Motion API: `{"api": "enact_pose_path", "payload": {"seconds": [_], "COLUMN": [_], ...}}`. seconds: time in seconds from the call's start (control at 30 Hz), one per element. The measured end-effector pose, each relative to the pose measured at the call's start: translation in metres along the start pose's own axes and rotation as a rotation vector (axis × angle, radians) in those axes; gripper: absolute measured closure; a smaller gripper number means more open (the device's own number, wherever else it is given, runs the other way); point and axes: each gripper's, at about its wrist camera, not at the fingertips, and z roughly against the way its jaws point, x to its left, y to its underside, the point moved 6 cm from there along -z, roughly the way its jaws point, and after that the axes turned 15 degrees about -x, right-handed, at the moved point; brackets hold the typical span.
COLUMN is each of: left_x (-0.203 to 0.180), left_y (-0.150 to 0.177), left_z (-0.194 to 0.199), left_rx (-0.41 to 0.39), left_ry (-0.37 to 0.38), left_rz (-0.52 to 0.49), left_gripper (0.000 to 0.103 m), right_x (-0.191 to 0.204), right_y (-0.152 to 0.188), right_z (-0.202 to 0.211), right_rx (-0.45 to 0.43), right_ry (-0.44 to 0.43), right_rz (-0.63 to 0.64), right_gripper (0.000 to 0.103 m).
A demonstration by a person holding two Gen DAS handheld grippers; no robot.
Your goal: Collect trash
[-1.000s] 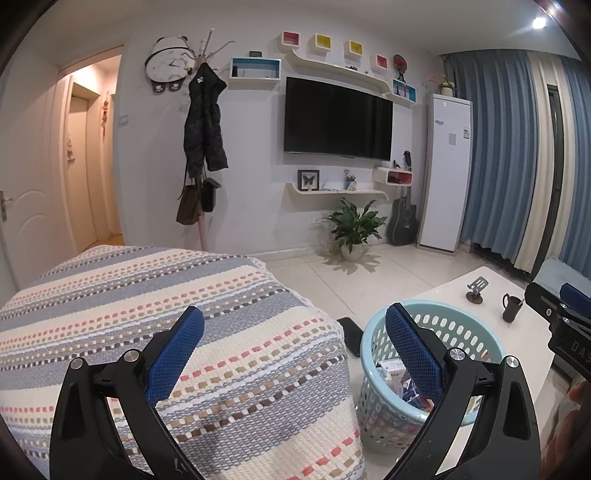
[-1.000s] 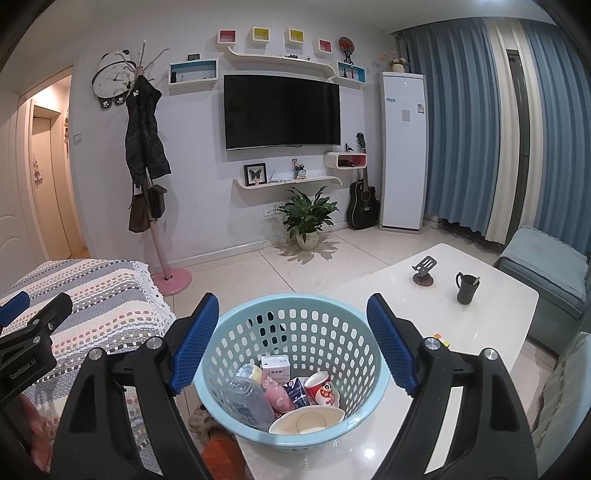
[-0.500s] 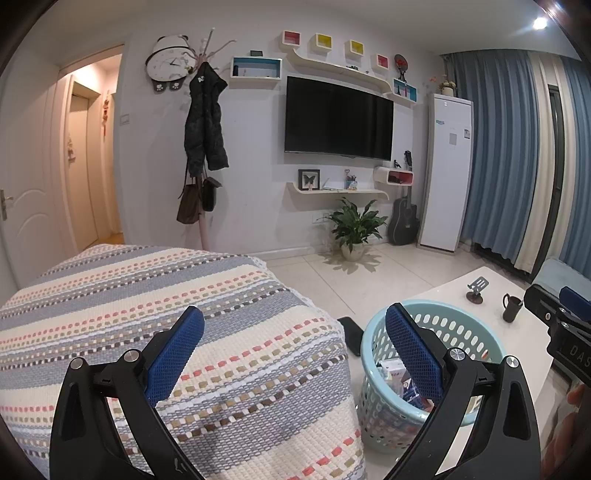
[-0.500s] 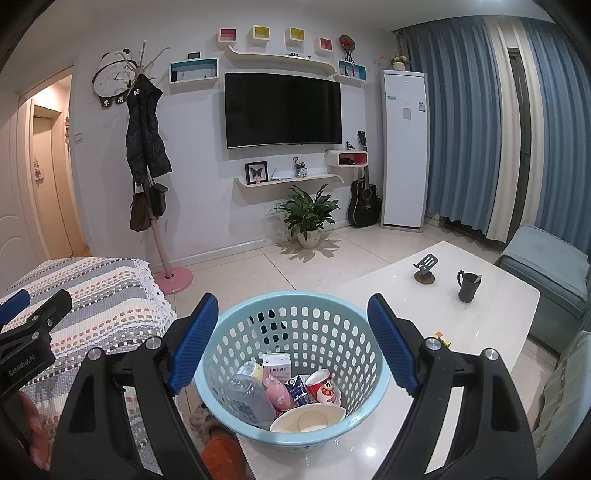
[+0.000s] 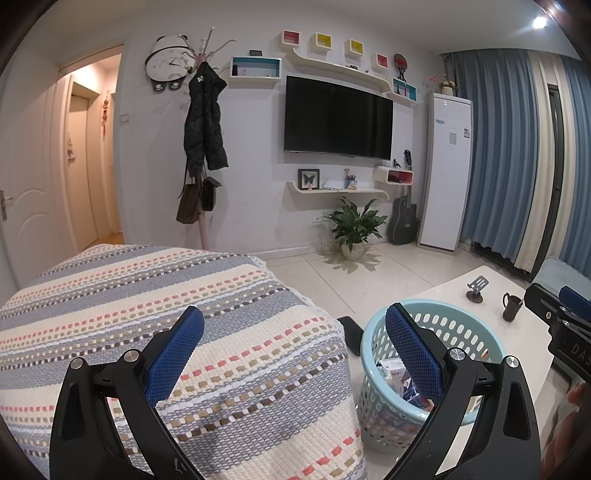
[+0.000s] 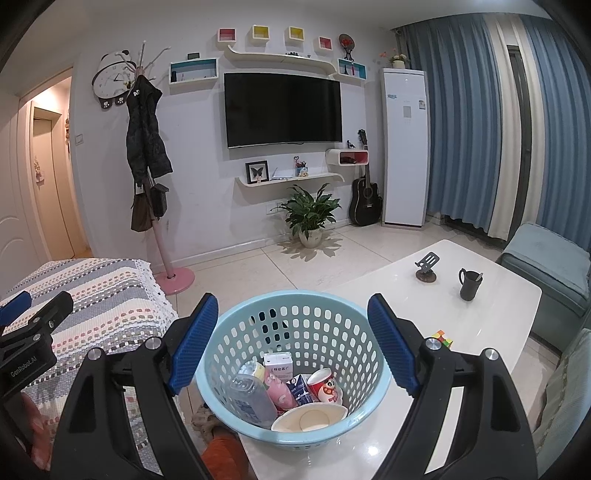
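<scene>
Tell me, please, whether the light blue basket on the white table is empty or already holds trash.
It holds trash. The basket stands upright with a clear bottle, small cartons, a red cup and a white bowl inside.

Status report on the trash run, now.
Left gripper open, empty, over striped blanket. Right gripper open, empty, framing basket. Basket on table, trash inside. Nothing blocking.

Even, cool indoor light; ceiling spot (image 5: 539, 22) top right flares. Hallway (image 5: 90, 147) glows warm. Table (image 6: 424, 295) shows soft glare. Plant (image 6: 309, 216) throws shadow on floor. Strong fisheye bend, dark vignette at corners. Sharp, no blur.
</scene>
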Motion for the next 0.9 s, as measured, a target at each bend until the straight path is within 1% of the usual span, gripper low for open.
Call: {"api": "enact_pose_path", "payload": {"seconds": [0.9], "left_x": [0.0024], "left_y": [0.0023], "left_z": [-0.0013], "left_rx": [0.005], "left_ry": [0.005], "left_rz": [-0.004], "left_gripper": [0.008], "right_x": [-0.0007], "right_y": [0.0075], "right_z": [-0.0042], "right_rx": [0.018], "right_ry": [-0.006], "right_rz": [-0.003], "right_gripper": [0.024]}}
